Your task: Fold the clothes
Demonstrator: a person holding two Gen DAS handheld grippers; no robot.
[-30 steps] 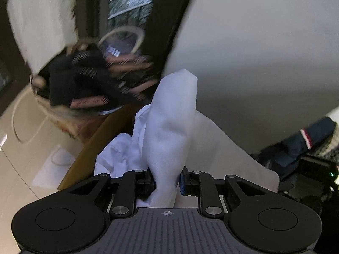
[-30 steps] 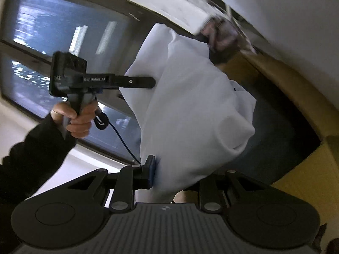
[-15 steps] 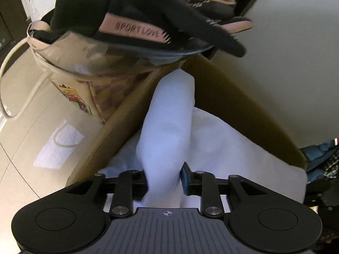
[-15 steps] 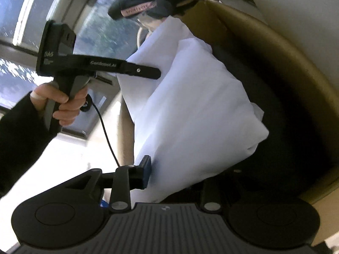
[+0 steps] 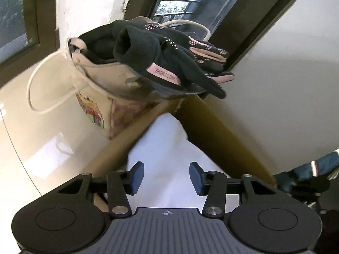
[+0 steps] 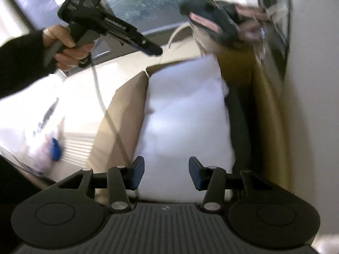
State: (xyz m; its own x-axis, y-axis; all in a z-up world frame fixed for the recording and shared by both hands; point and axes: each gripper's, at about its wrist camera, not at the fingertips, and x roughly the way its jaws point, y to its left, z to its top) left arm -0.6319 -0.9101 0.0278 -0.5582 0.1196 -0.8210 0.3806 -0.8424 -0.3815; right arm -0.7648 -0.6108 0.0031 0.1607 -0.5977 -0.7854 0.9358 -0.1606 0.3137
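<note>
A folded white garment (image 6: 186, 116) lies inside an open cardboard box (image 6: 264, 97), along its left side; it also shows in the left wrist view (image 5: 167, 160). My left gripper (image 5: 166, 177) is open and empty just above the garment's near end. My right gripper (image 6: 166, 173) is open and empty above the garment's other end. In the right wrist view the left gripper (image 6: 152, 49) is held by a hand above the box's far left corner.
A bag (image 5: 99, 89) stuffed with dark clothes with pink trim (image 5: 169, 59) stands at the box's far end. Dark clothing (image 5: 313, 169) lies at the right. Glossy floor (image 5: 31, 139) lies left of the box, a pale wall to the right.
Both grippers carried the white garment down into the box and let go of it. Both now stand open above it.
</note>
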